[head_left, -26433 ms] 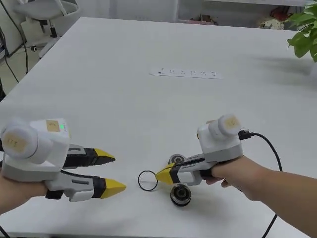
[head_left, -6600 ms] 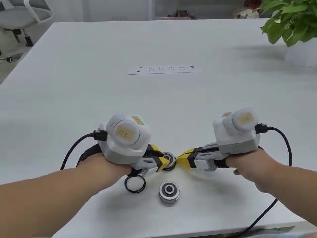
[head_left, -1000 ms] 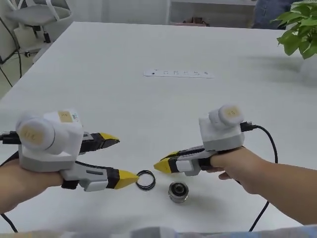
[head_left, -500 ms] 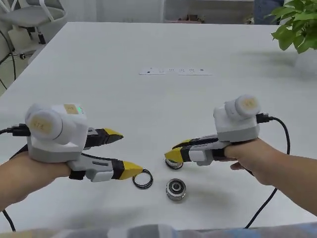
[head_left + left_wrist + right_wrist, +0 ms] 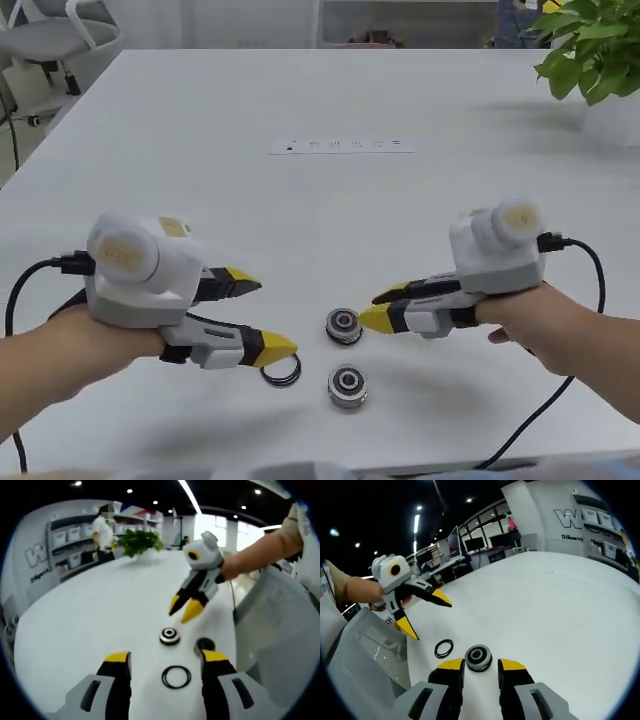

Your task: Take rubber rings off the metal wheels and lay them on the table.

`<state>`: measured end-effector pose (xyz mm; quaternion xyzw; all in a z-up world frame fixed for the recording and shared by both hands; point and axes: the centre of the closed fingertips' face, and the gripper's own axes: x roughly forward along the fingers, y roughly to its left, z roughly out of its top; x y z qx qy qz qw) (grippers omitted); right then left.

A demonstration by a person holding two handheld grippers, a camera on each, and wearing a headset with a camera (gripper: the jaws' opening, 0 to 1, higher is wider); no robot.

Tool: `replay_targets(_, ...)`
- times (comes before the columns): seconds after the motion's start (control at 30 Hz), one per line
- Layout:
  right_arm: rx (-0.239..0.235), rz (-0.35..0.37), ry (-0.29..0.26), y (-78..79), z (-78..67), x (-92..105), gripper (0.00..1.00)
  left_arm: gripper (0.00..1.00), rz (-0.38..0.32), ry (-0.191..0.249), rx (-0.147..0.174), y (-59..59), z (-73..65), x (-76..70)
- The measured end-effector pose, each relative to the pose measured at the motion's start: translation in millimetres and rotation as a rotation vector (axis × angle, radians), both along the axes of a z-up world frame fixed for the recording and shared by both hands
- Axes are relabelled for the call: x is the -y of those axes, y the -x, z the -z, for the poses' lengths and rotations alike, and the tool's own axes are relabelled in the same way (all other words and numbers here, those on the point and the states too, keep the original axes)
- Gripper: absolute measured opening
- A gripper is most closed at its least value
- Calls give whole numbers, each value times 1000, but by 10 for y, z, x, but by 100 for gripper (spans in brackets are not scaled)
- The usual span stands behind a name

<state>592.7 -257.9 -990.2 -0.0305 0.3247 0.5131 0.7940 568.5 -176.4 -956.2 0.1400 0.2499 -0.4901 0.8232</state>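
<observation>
Two metal wheels lie on the white table point(image 5: 330, 220), one point(image 5: 343, 325) farther from me and one point(image 5: 347, 385) nearer. A black rubber ring point(image 5: 296, 374) lies flat to their left. My left gripper point(image 5: 262, 315) hovers open, its lower jaw tip over the ring's edge. In the left gripper view the ring point(image 5: 163, 677) lies between and just ahead of the wide-spread jaws of the left gripper point(image 5: 166, 657), with the wheels point(image 5: 169, 636) beyond. My right gripper point(image 5: 380, 308) is open by a narrow gap. In the right gripper view a wheel point(image 5: 478, 657) lies just ahead of my right gripper point(image 5: 481, 665).
A white power strip point(image 5: 343, 146) lies mid-table. A potted plant point(image 5: 590, 50) stands at the far right and an office chair point(image 5: 55, 35) at the far left. A black cable point(image 5: 575, 330) trails from the right gripper. The table's front edge point(image 5: 330, 468) is close.
The wheel that was at my right gripper's tips half a second ago now lies on the table apart from them. The right gripper has drawn back to the right. The left gripper stays open.
</observation>
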Motion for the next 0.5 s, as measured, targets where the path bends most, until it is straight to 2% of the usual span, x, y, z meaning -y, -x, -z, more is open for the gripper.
replay_targets(0.13, 18, -21, 32, 13, 63, 28, 24, 55, 16, -6, 1, -44, 26, 69)
replay_targets(0.5, 51, -85, 75, 69, 179, -36, 20, 50, 37, -4, -13, -123, 104, 260)
